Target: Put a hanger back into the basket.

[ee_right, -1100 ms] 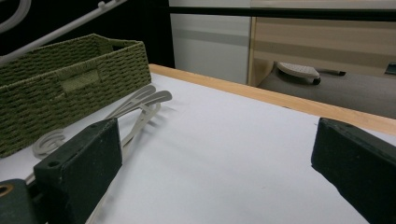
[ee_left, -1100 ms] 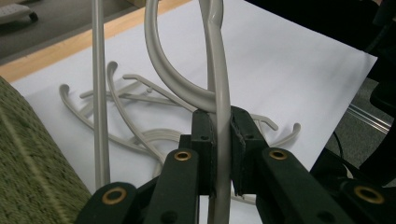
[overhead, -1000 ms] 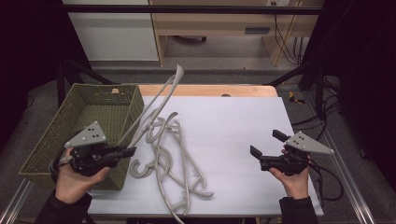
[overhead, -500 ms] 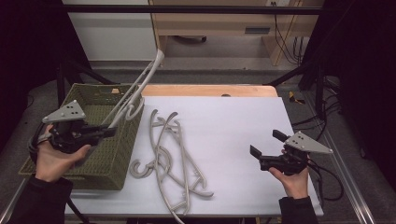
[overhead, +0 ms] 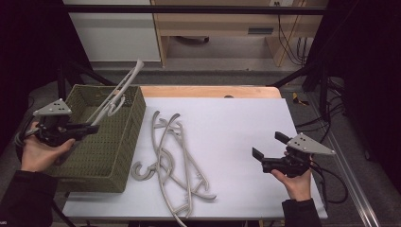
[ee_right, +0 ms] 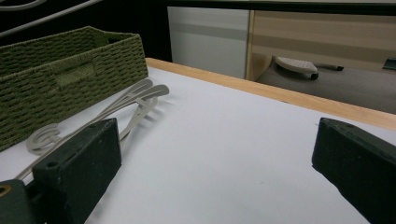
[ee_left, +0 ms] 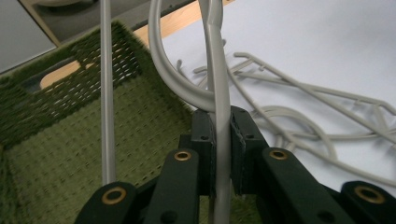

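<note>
Midway through tidying, the left tool (overhead: 92,128) grips a grey plastic hanger (overhead: 118,92) above the green woven basket (overhead: 124,142), which looks empty so far; lowering it inside and letting go seems the next move. Meanwhile the remaining hangers (overhead: 172,163) lie tangled on the white tabletop (overhead: 236,127) just beside the basket, while the right tool (overhead: 265,153) hovers wide and empty.

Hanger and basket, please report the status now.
Left gripper shut on a grey hanger, tilted above the green basket. Right gripper open, nothing between its jaws. More hangers lie on the table beside the basket. Nothing blocks the basket.
</note>
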`<state>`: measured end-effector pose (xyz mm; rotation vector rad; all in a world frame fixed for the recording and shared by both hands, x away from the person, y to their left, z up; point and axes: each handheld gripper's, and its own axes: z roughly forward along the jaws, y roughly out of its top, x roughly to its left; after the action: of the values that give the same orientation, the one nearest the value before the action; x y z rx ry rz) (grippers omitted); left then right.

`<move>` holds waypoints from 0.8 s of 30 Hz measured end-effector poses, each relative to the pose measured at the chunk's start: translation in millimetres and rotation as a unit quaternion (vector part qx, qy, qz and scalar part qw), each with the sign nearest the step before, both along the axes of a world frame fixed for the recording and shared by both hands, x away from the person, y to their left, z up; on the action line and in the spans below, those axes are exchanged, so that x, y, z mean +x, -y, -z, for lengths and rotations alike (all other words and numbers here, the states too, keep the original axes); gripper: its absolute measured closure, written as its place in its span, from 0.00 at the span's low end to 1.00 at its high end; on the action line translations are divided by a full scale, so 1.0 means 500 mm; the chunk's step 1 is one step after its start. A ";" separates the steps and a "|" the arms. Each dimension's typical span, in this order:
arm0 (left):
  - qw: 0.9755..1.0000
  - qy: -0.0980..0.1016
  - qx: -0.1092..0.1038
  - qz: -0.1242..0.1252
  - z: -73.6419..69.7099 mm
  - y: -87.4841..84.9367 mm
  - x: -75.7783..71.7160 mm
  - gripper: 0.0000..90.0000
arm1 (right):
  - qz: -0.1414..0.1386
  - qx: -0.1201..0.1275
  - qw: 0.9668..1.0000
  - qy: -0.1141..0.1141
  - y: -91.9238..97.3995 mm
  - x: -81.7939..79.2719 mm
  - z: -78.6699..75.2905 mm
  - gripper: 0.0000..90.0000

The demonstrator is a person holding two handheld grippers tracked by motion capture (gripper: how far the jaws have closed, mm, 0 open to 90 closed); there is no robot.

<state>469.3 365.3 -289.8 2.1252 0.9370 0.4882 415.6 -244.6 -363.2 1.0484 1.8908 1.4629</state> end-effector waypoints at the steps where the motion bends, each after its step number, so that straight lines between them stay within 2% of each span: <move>1: 1.000 0.000 0.000 0.000 0.000 0.000 0.000 0.91 | 0.000 0.000 1.000 0.000 0.000 0.000 0.000 0.02; 5: 1.000 -0.009 0.008 -0.009 0.016 -0.036 0.010 0.91 | 0.000 0.001 1.000 -0.001 0.000 0.001 0.000 0.02; 11: 0.999 -0.028 0.004 -0.018 0.050 -0.082 0.011 0.91 | 0.001 0.001 1.000 -0.002 0.001 0.001 0.001 0.02; 17: 0.999 -0.042 0.012 -0.011 0.074 -0.098 0.009 0.91 | 0.002 0.001 1.000 -0.002 0.002 0.000 0.000 0.02; 21: 0.998 -0.055 0.030 -0.009 0.103 -0.102 0.006 0.91 | 0.002 0.001 1.000 -0.003 0.002 0.000 0.001 0.02; 24: 0.998 -0.055 0.025 -0.010 0.112 -0.106 0.003 0.91 | 0.001 0.002 1.000 -0.004 0.003 0.000 0.001 0.02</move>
<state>470.8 418.1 -346.0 2.2095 1.0174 0.4109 415.8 -245.9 -363.8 1.0593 1.8920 1.4628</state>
